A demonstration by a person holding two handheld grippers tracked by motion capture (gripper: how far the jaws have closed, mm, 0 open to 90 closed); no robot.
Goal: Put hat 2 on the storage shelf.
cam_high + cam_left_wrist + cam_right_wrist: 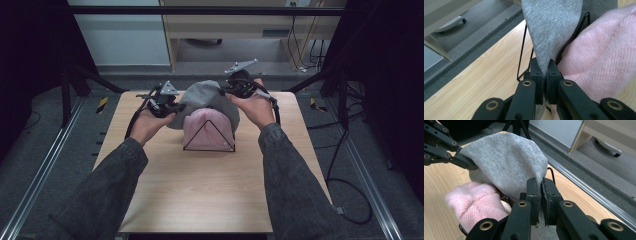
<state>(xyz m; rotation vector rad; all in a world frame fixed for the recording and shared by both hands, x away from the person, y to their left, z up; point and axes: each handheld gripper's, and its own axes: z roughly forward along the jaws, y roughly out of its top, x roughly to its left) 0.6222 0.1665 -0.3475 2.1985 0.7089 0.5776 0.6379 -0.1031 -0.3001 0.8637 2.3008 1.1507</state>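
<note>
The person holds a grey knit hat (207, 102) stretched between both tongs above the far middle of the counter (210, 190); the left tongs (176, 106) are clamped tight on one edge of its rim, the cloth pinched between the pads in the left gripper view (546, 37); the right tongs (226, 91) are likewise closed hard on the opposite edge (509, 160). The hat hangs open just behind and partly over a black wire stand (209, 136), which already carries a pink knit hat (205, 129).

The step in hand looks to be settling the grey hat onto the stand over the pink one. To do it well, both tongs should keep the rim spread wide and level, bring the opening squarely above the peak of the stand, and lower together so that neither side drags; letting go should wait until the rim sits well down on both flanks.

What stands in the way is chiefly the pink hat itself, whose fuzzy bulk may catch the grey rim and bunch it; the light wire frame could tip or slide on the smooth wood if one side pulls harder. Beyond the counter lie a grey floor and a pale cabinet (240, 25), well apart from the work.
</note>
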